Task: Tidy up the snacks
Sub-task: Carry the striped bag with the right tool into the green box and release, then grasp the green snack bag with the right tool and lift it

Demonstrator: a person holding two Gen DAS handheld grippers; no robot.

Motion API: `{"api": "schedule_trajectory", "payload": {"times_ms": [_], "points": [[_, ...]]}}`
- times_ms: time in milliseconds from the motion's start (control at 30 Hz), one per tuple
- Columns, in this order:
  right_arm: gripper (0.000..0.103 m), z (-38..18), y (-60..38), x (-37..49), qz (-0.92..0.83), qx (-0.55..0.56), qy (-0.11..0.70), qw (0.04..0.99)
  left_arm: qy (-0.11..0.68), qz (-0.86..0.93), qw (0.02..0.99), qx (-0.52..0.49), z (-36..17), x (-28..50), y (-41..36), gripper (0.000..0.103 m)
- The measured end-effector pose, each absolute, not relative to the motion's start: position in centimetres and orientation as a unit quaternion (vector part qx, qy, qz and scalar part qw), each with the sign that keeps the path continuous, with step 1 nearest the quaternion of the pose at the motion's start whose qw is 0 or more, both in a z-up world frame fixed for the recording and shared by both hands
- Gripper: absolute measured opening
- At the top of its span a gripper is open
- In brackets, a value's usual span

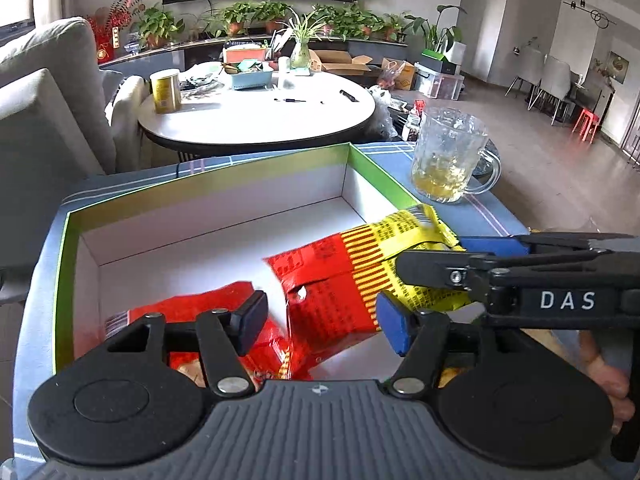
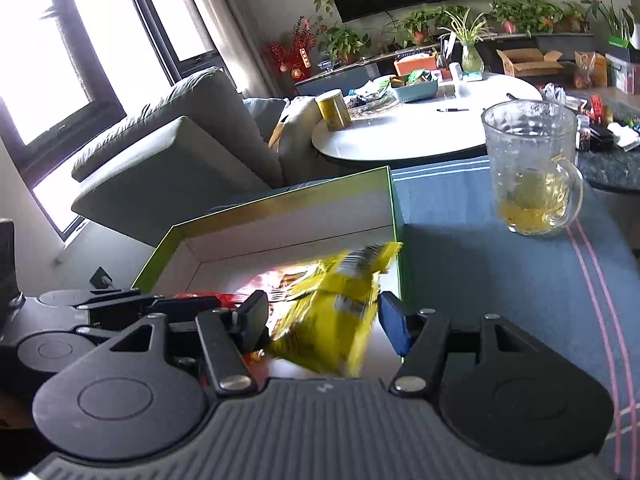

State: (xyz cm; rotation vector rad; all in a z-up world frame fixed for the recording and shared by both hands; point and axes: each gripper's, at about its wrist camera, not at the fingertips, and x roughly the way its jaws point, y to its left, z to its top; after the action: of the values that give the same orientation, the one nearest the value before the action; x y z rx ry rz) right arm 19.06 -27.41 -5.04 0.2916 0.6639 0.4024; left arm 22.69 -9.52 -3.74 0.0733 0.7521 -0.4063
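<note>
We are reading this as the drop-off step: both grippers are hovering over the shallow white cardboard box with the green rim (image 1: pixel 362 160), our landmark, which is sitting on the counter covered in blue striped cloth (image 2: pixel 500 280).

Left gripper (image 1: pixel 320 316): its fingers are standing moderately apart with nothing pressed between them. Below them, on the box floor at the near-left corner, a crinkled red foil snack packet (image 1: pixel 192 308) is lying free.

Right gripper (image 2: pixel 322 320): in its own view the fingers are standing apart around a crumpled red-and-yellow printed snack bag (image 2: pixel 332 312), and the pads are not visibly pressing on it. The bag is blurred there, so we are judging it as loose or just let go. In the left wrist view the same bag is lying across the near-right part of the box, its yellow end overlapping the right-hand rim.

Box contents: the two packets only; the far half of the box floor is showing bare white.

Outside the box, beyond its far-right corner, a clear ribbed glass mug with a little yellowish liquid (image 1: pixel 450 156) is standing upright on the cloth.

Next move, as we judge it: the yellow end is needing a nudge inward so the bag lies fully inside, then both grippers are needing to lift clear without snagging foil, keeping away from the mug.
</note>
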Motion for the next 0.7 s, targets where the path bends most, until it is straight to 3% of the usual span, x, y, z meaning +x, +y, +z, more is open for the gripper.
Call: {"api": "schedule_trajectory", "payload": {"times_ms": [433,567,700], "points": [[0.079,-4.2,-27.5,15.2,0.178,0.115,0.313,0.926,0.357,-0.207,0.909,0.059,-3.1,17.8,-8.6,0.064],[0.079,-4.2,-27.3,14.1,0.189,0.112,0.322,0.921,0.329,-0.207,0.915,0.106,-3.3,15.4,-9.1,0.065],[0.079,-4.7,-26.5,12.9,0.196,0.098,0.337,0.915,0.350,-0.233,0.903,0.088,-3.4,14.3,-8.7,0.065]]}}
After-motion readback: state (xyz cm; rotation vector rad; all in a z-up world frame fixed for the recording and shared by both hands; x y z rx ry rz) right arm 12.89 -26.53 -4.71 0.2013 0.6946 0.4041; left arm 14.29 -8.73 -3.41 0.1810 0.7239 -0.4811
